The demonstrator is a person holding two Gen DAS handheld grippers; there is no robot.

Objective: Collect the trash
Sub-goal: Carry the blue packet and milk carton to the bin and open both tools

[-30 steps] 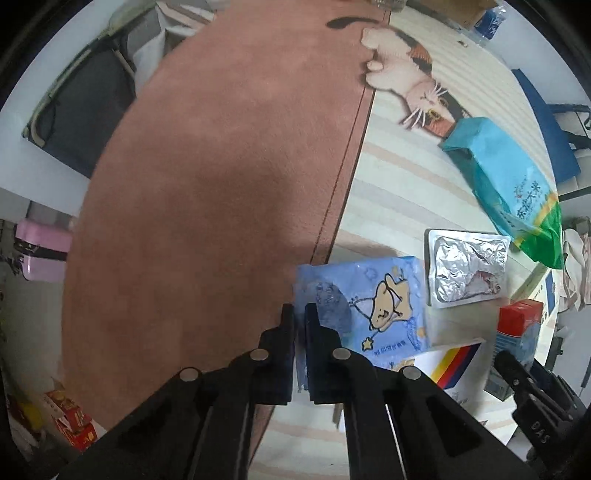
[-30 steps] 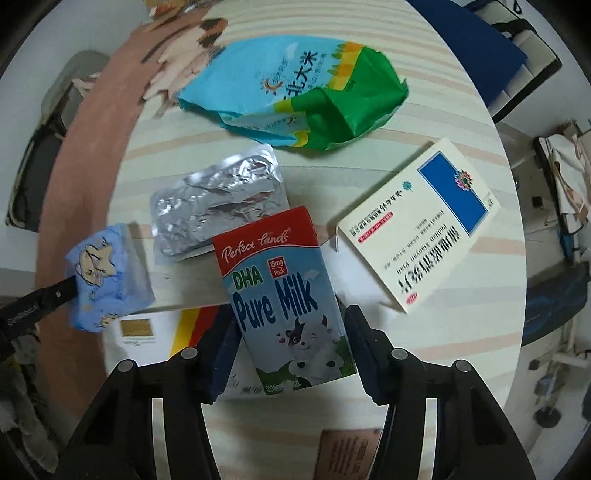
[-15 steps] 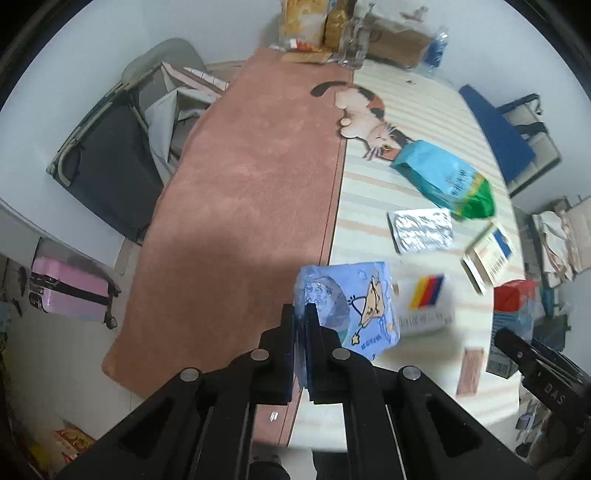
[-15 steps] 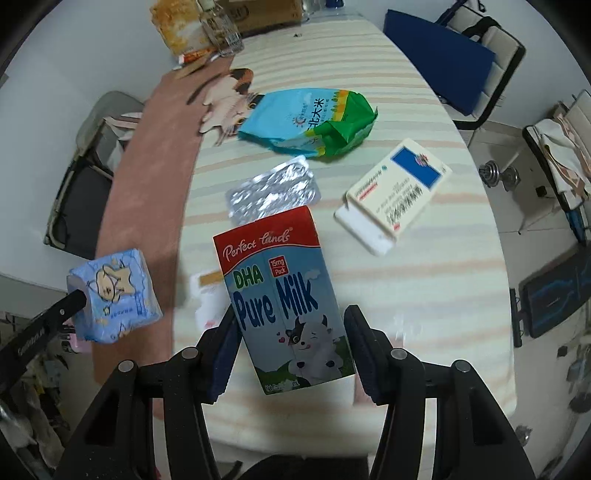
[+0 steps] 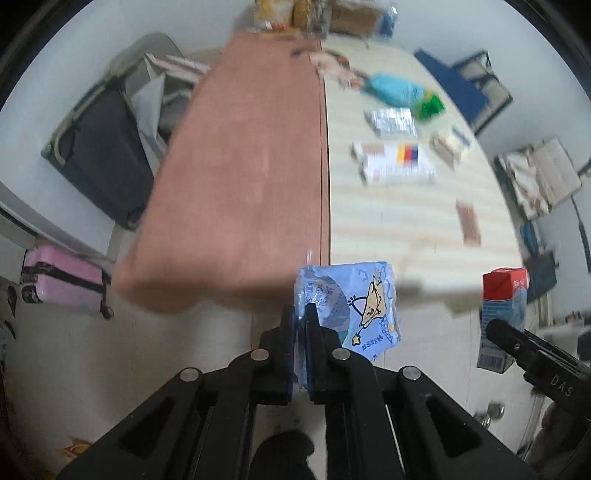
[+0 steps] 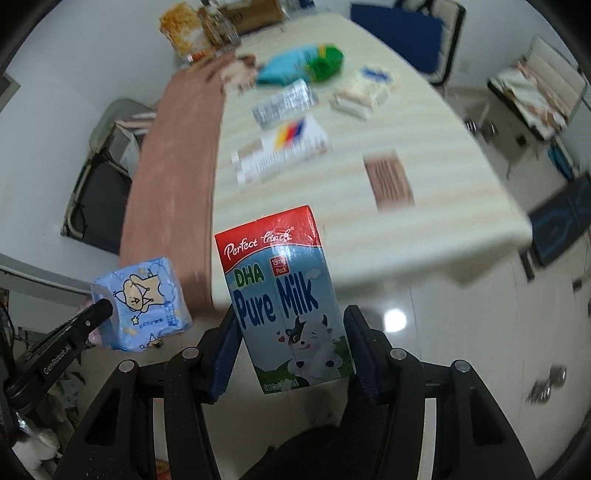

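Observation:
My left gripper (image 5: 300, 314) is shut on the edge of a blue tissue pack (image 5: 364, 310) with a cartoon animal, held in the air off the table's near end; the pack also shows in the right wrist view (image 6: 146, 304). My right gripper (image 6: 291, 325) is shut on a red and blue "Pure Milk" carton (image 6: 284, 295), held upright beyond the table edge; the carton also shows in the left wrist view (image 5: 504, 310). On the striped table (image 6: 424, 129) lie a blue-green bag (image 6: 299, 64), a silver foil pack (image 6: 284, 103), white boxes (image 6: 284, 144) and a brown packet (image 6: 389, 177).
A pink-brown cloth (image 5: 243, 158) covers the table's left half. A dark folding chair (image 5: 99, 147) and a pink suitcase (image 5: 62, 286) stand on the left. Blue chairs (image 6: 402, 29) stand at the far right. Snack bags and boxes (image 6: 207, 29) sit at the table's far end.
Both grippers have pulled back and up from the table with the tissue pack and milk carton; the table now looks farther away and the floor shows below.

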